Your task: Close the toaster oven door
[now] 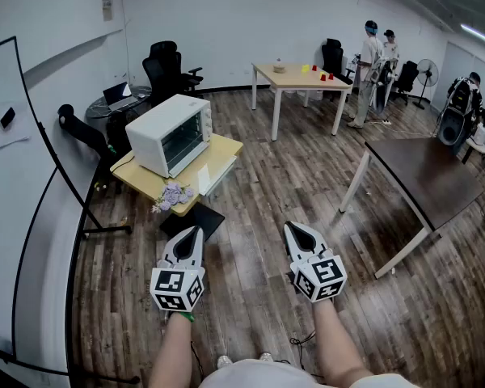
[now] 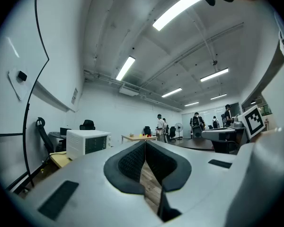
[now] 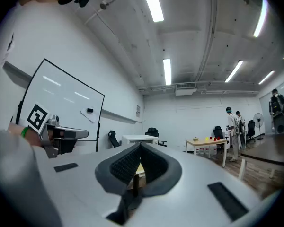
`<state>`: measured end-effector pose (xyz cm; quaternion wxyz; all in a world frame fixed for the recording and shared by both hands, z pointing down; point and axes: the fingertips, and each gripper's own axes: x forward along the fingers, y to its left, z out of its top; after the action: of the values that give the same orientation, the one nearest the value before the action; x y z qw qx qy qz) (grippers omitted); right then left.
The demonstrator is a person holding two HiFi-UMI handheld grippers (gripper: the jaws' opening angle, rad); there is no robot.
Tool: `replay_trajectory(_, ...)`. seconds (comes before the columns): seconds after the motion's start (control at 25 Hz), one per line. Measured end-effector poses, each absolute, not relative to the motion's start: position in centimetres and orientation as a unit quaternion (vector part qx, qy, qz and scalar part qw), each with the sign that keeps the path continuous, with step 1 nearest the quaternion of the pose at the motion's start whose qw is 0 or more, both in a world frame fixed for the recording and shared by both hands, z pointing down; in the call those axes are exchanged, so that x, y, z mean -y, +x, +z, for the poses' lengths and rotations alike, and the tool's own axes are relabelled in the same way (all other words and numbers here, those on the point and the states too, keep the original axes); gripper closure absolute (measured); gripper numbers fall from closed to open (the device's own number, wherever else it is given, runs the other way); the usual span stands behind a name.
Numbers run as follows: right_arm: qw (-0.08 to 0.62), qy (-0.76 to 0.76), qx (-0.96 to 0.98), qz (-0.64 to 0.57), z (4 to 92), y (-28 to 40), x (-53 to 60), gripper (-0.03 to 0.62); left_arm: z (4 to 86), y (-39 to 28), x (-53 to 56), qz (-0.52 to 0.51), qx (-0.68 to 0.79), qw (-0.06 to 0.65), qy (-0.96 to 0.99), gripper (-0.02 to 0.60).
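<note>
1. Toaster oven (image 1: 171, 133) is sitting on the small wooden table (image 1: 225, 147) at far left, its door facing right and near. The door is looking upright already, though that's hard to confirm from here.
2. Left gripper (image 1: 193, 234) and right gripper (image 1: 294, 229) are hovering level over the floor, jaws pressed together on nothing.
3. Oven is lying ahead and left of both, well apart. Left gripper is sitting nearer, so I'm judging it the likelier one to reach.
</note>
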<state>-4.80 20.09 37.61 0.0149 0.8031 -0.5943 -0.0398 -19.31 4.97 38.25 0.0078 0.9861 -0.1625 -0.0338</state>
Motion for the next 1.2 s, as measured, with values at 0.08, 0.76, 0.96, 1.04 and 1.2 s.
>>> replay_trajectory(0.08,0.015,0.803,0.594,-0.039,37.7,-4.8,-20.2,0.428,38.2,-19.3,-5.0,-0.035,0.163,0.007,0.986,0.568)
replay_trajectory(0.76,0.024,0.798,0.601,-0.043,37.9,-5.2,-20.1,0.427,38.4,-19.5,-5.7,-0.035,0.161,0.008,0.986,0.568)
replay_trajectory(0.96,0.028,0.795,0.605,-0.033,38.6,-5.5,-20.2,0.422,38.9,-19.5,-6.3,-0.028,0.159,0.012,0.987,0.568)
replay_trajectory(1.04,0.027,0.79,0.613,-0.027,38.8,-5.6,-20.1,0.325,38.9,-19.4,-6.6,-0.026,0.157,0.012,0.987,0.568)
replay_trajectory(1.2,0.032,0.785,0.618,-0.023,39.0,-5.7,-19.8,0.192,39.0,-19.1,-6.9,-0.025,0.154,0.013,0.988,0.568)
